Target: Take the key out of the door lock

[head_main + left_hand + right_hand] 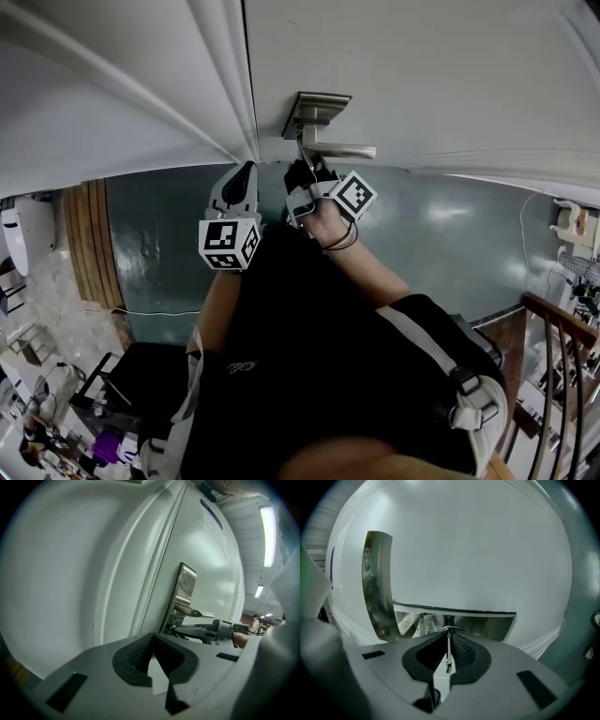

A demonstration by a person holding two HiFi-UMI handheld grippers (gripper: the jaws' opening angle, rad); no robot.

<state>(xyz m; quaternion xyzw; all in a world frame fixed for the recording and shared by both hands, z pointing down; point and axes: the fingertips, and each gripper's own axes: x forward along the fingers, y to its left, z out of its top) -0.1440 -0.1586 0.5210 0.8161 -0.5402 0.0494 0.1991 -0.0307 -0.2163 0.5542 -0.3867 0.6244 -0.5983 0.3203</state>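
**Head view with both gripper views, read from left to right.** At 9 o'clock of the lock we see the left gripper point(246, 176), a grey two-jaw tool carrying a black-and-white marker cube. It is held near the white moulded door frame point(223, 84). In the left gripper view its black ribbed pads point(136, 653) meet at the tips with nothing between them.

At 12 o'clock of both tools we find the brushed-metal rectangular lock plate point(317, 105) on the white panelled door point(441, 75). Its silver lever handle point(342, 150) points toward 3 o'clock.

The right gripper point(302, 174), a grey tool of the same build, sits just below that handle, at 3 o'clock of the left one. In the right gripper view its jaws are clamped on the thin silver metal key point(448, 651), which stands edge-on between the pads, directly under the handle. We cannot tell how far the key sits in the lock.

At 4 o'clock in the head view, a brown wooden stair railing point(562, 328) borders the grey-green floor point(450, 234).
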